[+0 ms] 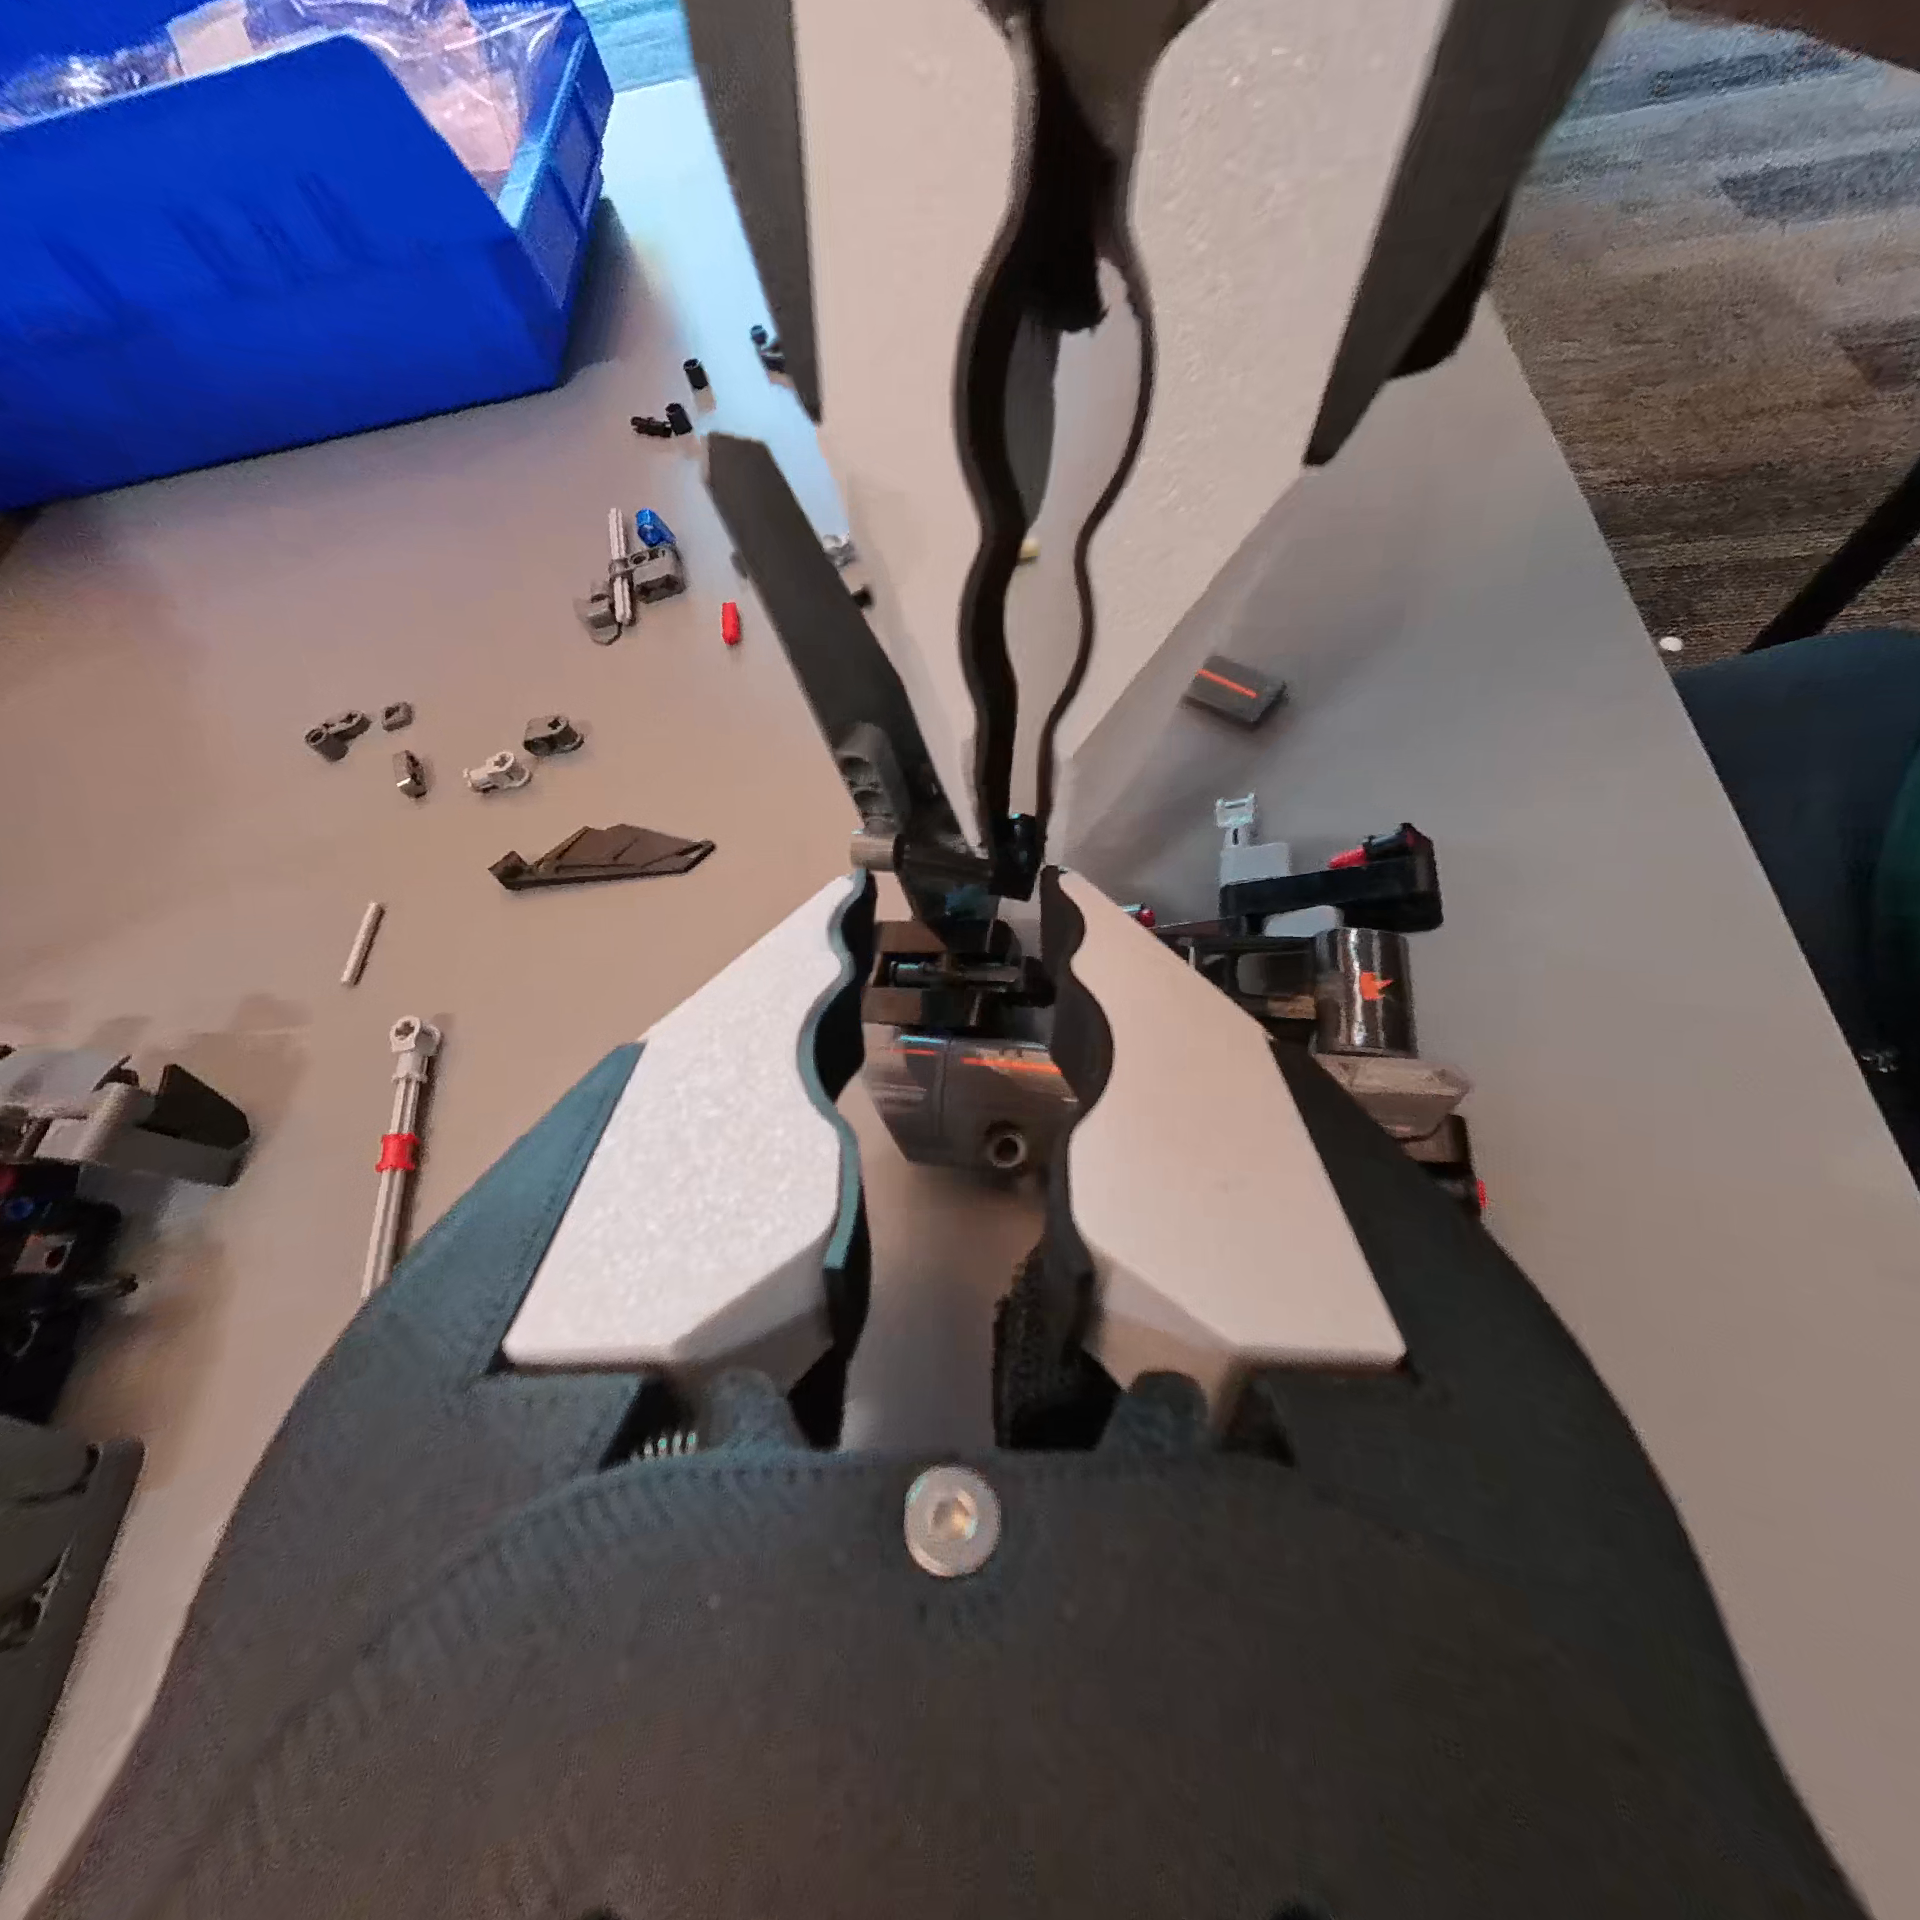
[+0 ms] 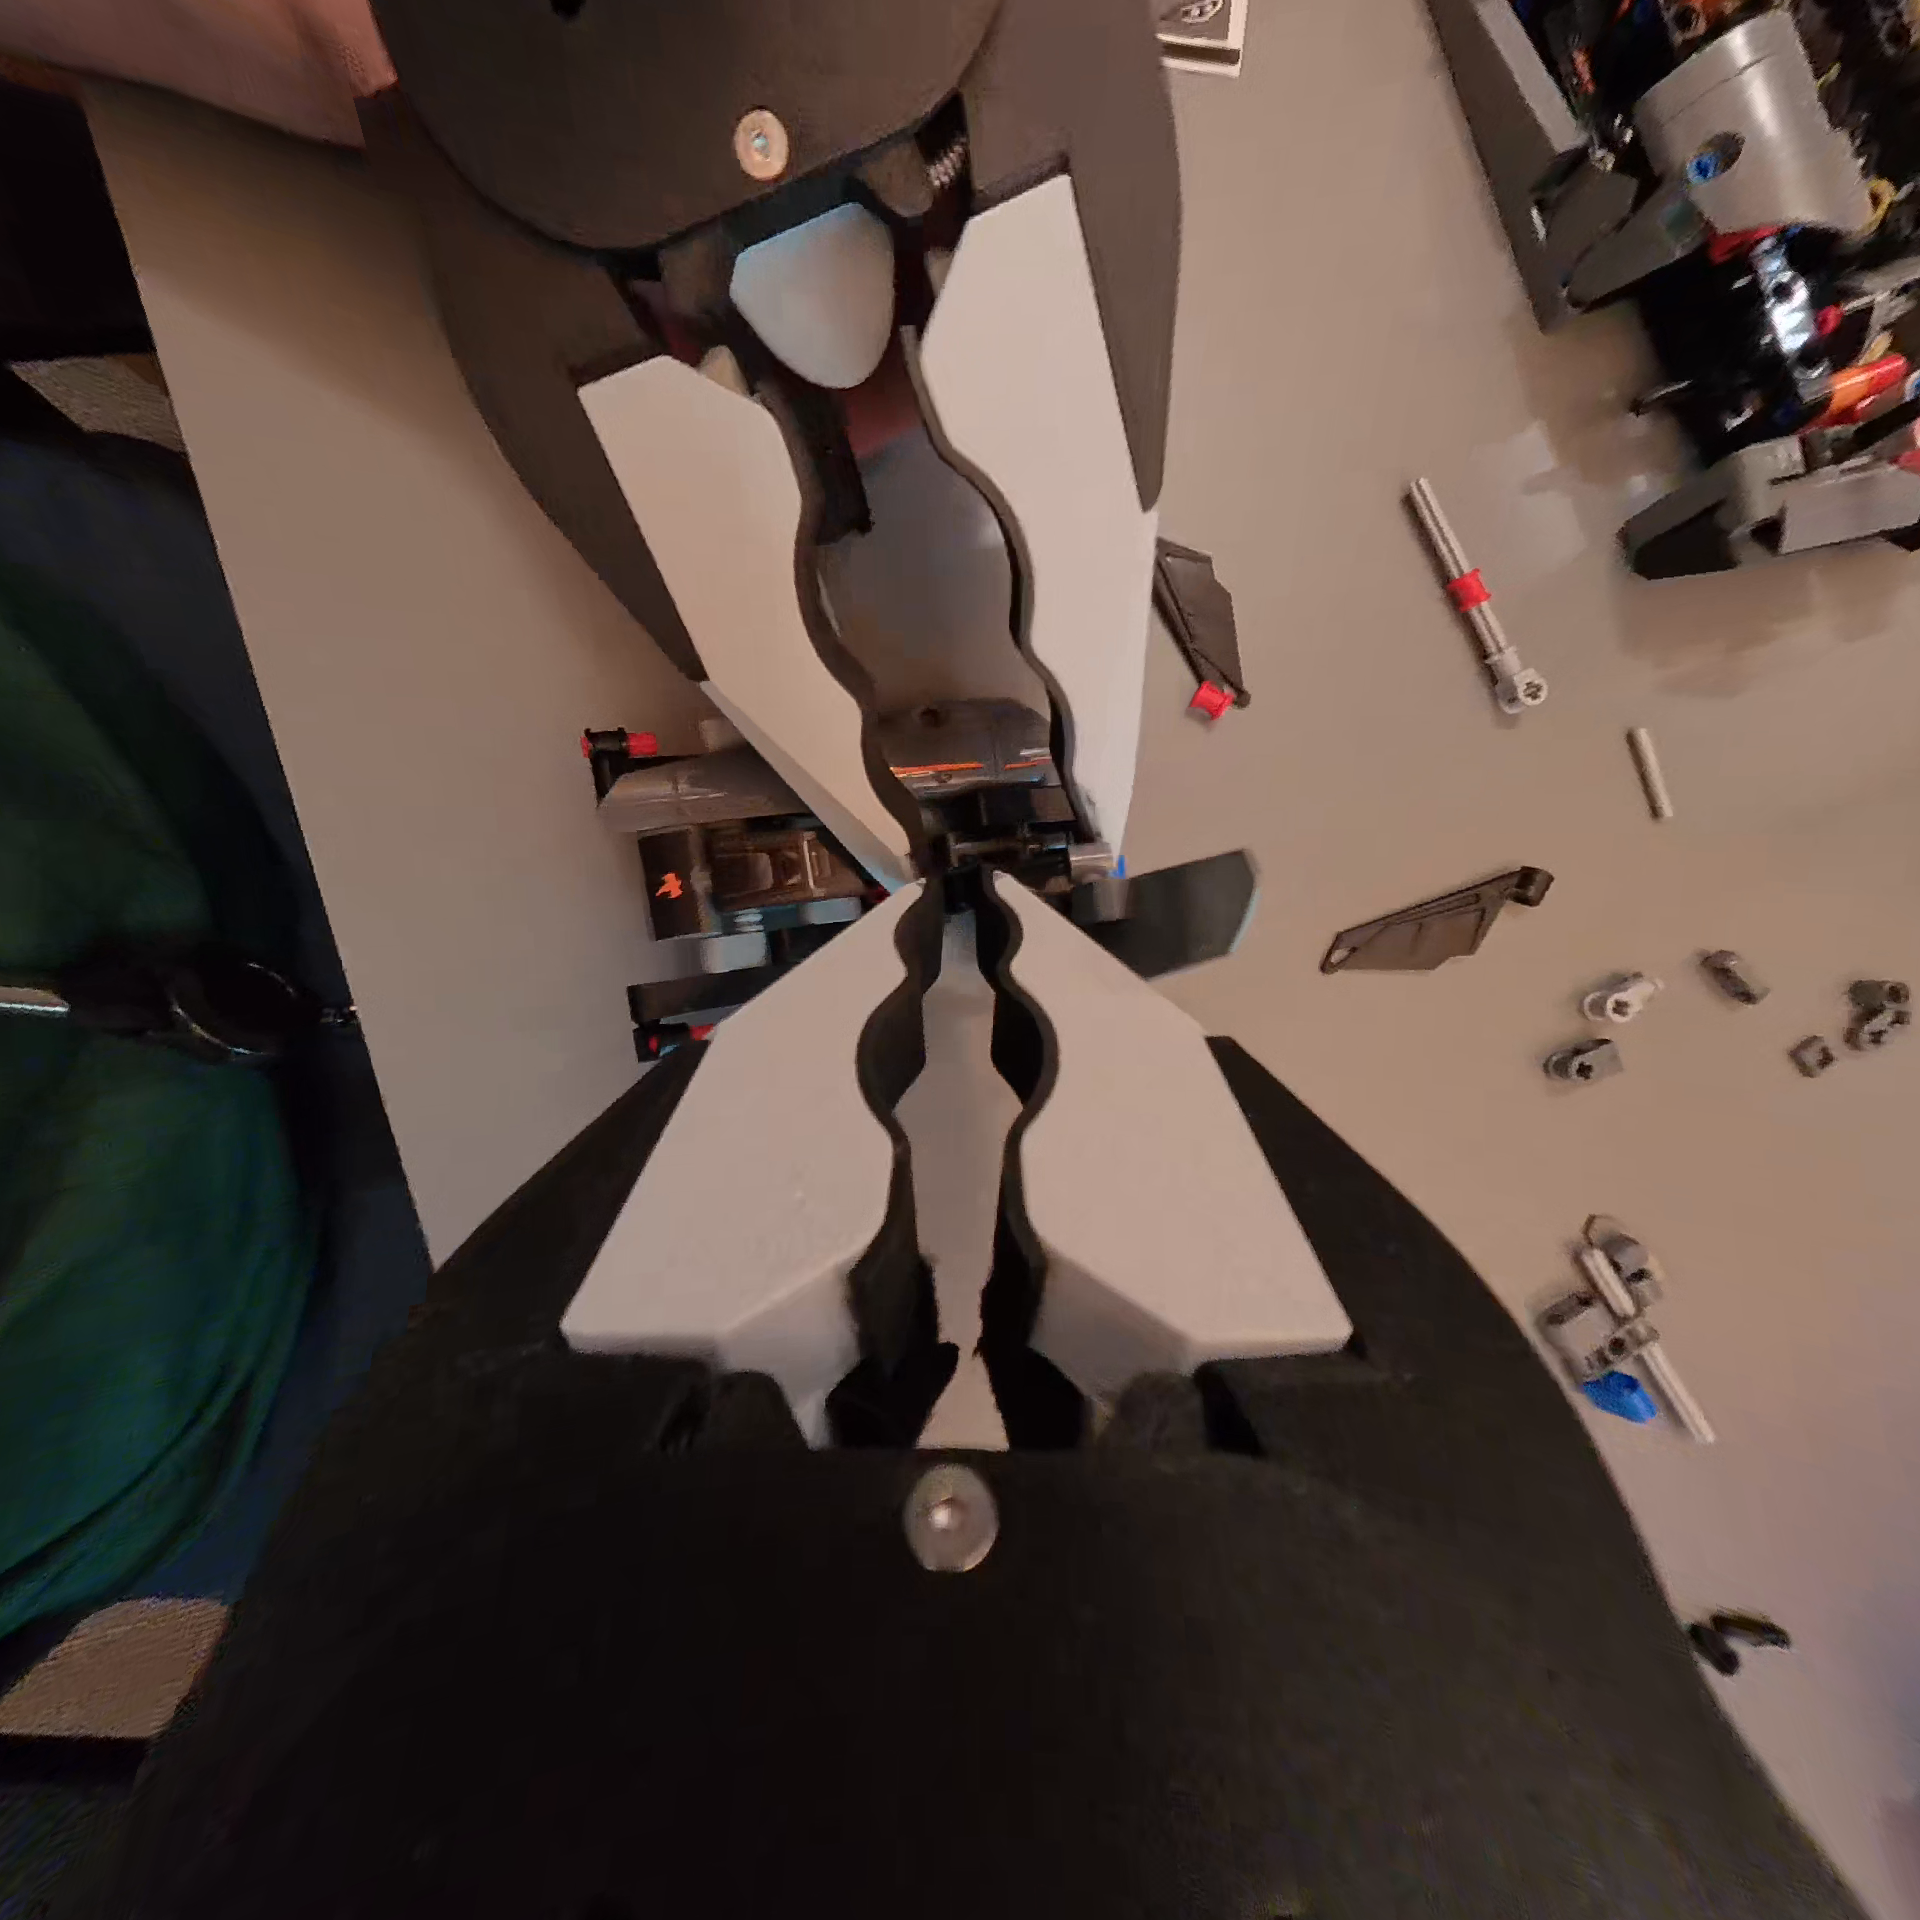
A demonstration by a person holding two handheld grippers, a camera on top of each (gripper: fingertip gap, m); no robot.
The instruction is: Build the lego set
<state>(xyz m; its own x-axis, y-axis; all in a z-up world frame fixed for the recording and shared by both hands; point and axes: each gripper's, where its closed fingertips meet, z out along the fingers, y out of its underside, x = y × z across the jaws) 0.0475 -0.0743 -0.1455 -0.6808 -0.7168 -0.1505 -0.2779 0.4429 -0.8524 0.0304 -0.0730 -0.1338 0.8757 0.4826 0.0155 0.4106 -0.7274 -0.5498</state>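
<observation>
In the left wrist view, the left gripper (image 1: 961, 894) clamps the black and grey lego assembly (image 1: 961, 1049) above the grey table (image 1: 260, 852), while the right gripper (image 1: 1013, 842) comes in from above, closed on a small black piece (image 1: 1016, 840) at the assembly's top. In the right wrist view, the right gripper (image 2: 958, 891) meets the left gripper (image 2: 992, 831) tip to tip over the assembly (image 2: 966, 774), with a black wing panel (image 2: 1439, 925) and 1 long grey axle (image 2: 1475, 594) lying loose nearby.
</observation>
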